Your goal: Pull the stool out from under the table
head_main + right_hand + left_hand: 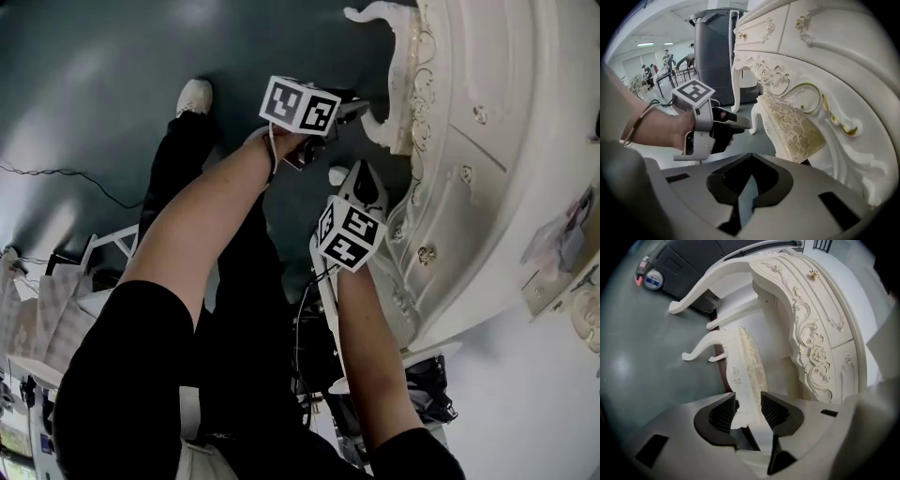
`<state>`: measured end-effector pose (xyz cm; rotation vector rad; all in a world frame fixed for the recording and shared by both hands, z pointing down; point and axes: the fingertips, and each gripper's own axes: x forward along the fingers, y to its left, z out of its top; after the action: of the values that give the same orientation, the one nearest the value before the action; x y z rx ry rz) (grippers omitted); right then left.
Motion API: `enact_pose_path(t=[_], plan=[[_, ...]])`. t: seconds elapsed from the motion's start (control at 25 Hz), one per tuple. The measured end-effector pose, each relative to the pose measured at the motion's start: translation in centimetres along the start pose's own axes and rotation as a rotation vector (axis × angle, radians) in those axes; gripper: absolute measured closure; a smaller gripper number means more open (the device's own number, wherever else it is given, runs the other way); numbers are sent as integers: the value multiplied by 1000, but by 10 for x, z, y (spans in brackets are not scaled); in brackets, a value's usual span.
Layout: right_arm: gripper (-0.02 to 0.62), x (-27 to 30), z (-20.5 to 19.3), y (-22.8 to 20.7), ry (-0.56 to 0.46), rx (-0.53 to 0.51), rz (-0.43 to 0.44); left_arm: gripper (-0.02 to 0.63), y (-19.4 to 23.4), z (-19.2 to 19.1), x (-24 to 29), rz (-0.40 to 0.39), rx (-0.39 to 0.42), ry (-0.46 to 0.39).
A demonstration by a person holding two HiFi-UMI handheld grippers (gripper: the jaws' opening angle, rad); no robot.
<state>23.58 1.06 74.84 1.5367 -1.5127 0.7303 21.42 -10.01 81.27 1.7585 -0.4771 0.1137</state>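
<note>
Plainly, stool [743, 357]: tucked under the table [813, 333], near corner facing out, curved legs [701, 348] on the floor [647, 362].
Handling: likely stiff carved wood, fairly heavy. It should slide on the smooth floor, but the glossy paint may slip or chip. Seat pad [753, 365] looks soft.
Hold: the hard rim [737, 380] at the near corner, not the fabric or the slim legs.
Left gripper [749, 401]: jaws narrowly parted, rim lined up between them, no clamp visible.
Right gripper [751, 159]: jaws together, empty, near the stool.
</note>
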Motion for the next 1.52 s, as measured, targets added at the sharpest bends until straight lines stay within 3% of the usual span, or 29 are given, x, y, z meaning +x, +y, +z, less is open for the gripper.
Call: enact_pose_path(t=[0.16, 0.32, 0.48, 0.72, 0.96, 1.28, 1.52], plan=[[591, 10, 7, 2, -33, 14, 28, 394, 0, 5, 34, -82, -1, 23], [591, 16, -1, 0, -29, 28, 47, 254, 1, 21, 56, -158, -124, -54], [591, 18, -16, -2, 2, 34, 65, 186, 3, 26, 80, -144, -102, -50], [591, 9, -31, -12, 32, 56, 59, 97, 16, 35, 108, -147, -186, -81], [591, 18, -32, -20, 36, 79, 23, 89, 16, 36, 124, -177, -184, -43], [591, 24, -28, -24, 13, 71, 28, 89, 12, 39, 138, -287, -272, -85], [591, 22, -30, -19, 22, 83, 32, 86, 11, 42, 143, -332, -238, -78]])
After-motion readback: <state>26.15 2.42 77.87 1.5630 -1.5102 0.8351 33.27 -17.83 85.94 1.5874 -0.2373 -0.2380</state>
